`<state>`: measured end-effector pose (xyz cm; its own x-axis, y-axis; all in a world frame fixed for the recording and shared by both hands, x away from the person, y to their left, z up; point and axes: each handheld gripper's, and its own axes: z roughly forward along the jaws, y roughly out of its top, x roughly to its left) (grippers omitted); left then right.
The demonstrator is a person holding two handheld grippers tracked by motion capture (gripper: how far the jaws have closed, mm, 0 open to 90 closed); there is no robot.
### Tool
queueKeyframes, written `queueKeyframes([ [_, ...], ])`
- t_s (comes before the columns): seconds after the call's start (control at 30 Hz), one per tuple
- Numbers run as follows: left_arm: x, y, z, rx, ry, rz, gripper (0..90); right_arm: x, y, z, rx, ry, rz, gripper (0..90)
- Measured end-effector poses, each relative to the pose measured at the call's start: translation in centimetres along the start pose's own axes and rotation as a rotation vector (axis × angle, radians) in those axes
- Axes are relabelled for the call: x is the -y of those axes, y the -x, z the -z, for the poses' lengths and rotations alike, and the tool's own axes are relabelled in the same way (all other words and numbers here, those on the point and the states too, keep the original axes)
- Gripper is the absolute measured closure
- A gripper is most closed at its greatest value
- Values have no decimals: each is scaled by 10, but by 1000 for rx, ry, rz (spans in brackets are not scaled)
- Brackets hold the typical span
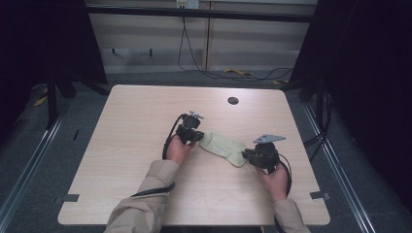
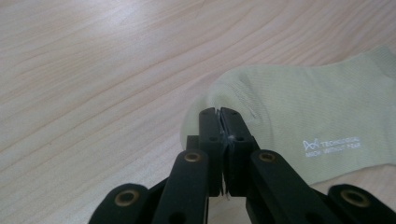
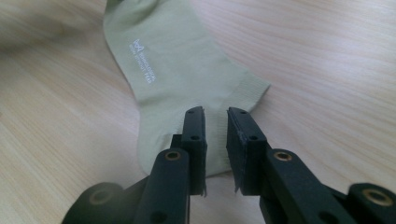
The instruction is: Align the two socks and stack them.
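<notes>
A pale green sock (image 1: pixel 222 146) lies flat near the middle of the wooden table (image 1: pixel 141 116), with small white lettering on it (image 2: pixel 330 145). My left gripper (image 1: pixel 197 138) is at the sock's left end. Its jaws are pressed together on the sock's edge (image 2: pixel 219 113), pinching a bit of the fabric. My right gripper (image 1: pixel 246 155) is at the sock's right end. In the right gripper view its jaws stand a little apart (image 3: pixel 215 116) just over the ribbed cuff (image 3: pixel 243 93), with nothing clamped between them.
A round dark cable hole (image 1: pixel 233 101) sits in the table's far part. Black frame posts (image 1: pixel 51 92) stand on both sides, and cables (image 1: pixel 204 73) run on the floor behind the table. Bare tabletop surrounds the sock on all sides.
</notes>
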<state>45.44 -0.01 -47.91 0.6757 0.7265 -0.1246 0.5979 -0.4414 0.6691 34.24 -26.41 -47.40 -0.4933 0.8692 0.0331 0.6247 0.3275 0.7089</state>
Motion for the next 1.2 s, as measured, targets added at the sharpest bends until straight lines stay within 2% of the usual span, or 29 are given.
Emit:
queueKeyframes([
  [0.13, 1, -1, -4, -12, -6, 2, 882, 0, -6, -4, -13, -11, 16, 765],
  [0.17, 2, -1, -6, -9, -2, 15, 882, 0, -7, -5, -13, -17, 22, 764],
  [0.33, 1, -1, -6, -30, -4, -6, 879, 0, -9, -7, -20, -20, 38, 760],
  [0.37, 2, -2, -7, -31, 2, 3, 877, 0, -9, -8, -21, -25, 36, 760],
  [0.47, 2, -4, -6, -48, 9, 1, 829, 1, -10, -9, -21, -32, 39, 757],
  [0.57, 2, -7, -4, -66, 40, 10, 752, 1, -10, -9, -20, -30, 39, 752],
  [0.6, 2, -8, -3, -66, 41, 18, 716, 1, -10, -9, -20, -27, 40, 752],
  [0.63, 2, -8, -4, -54, 41, 34, 729, 1, -9, -9, -22, -24, 41, 752],
  [0.83, 4, -7, -11, -62, 25, 39, 709, 2, -10, -9, -21, -28, 37, 752],
  [0.9, 6, -8, -14, -50, 15, 49, 705, 2, -10, -9, -20, -28, 44, 752],
  [1.07, 6, -8, -16, -42, -2, 40, 715, 2, -10, -10, -19, -31, 37, 752],
  [1.13, 6, -8, -16, -31, -9, 57, 730, 3, -10, -10, -19, -34, 34, 752],
  [1.2, 6, -7, -17, -18, -11, 57, 777, 3, -9, -10, -18, -35, 35, 752],
])
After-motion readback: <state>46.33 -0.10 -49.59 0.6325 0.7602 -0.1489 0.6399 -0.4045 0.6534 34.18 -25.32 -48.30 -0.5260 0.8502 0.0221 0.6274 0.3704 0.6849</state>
